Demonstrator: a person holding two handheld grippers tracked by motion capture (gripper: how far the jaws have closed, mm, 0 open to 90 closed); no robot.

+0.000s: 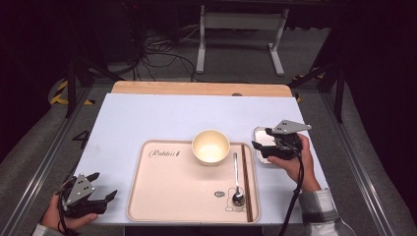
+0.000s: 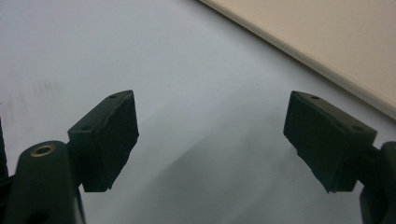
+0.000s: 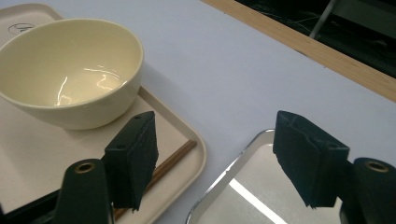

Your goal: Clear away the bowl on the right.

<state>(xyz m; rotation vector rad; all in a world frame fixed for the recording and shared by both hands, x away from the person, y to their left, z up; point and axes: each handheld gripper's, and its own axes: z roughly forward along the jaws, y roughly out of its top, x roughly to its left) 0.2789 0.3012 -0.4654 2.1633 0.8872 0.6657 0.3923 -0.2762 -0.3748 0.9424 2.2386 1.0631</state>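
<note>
hovering over the metal dish (image 1: 266,147) just right of the tray (image 1: 162,196), the right gripper (image 1: 259,140) has its jaws spread, gripping nothing — the left gripper (image 1: 101,189) rests open-jawed at the table's (image 1: 147,118) near-left corner.

Cream bowl (image 1: 211,146) sits on a beige tray (image 1: 162,196) printed with dark script lettering and a small line drawing. The spoon (image 1: 237,182) and the dish (image 1: 259,133) are shiny silver, the chopsticks (image 1: 245,182) brown. The desk (image 1: 147,115) is pale white-blue with a wood-coloured far edge. Both tools (image 1: 103,189) (image 1: 260,140) are black with grey plates.
</note>
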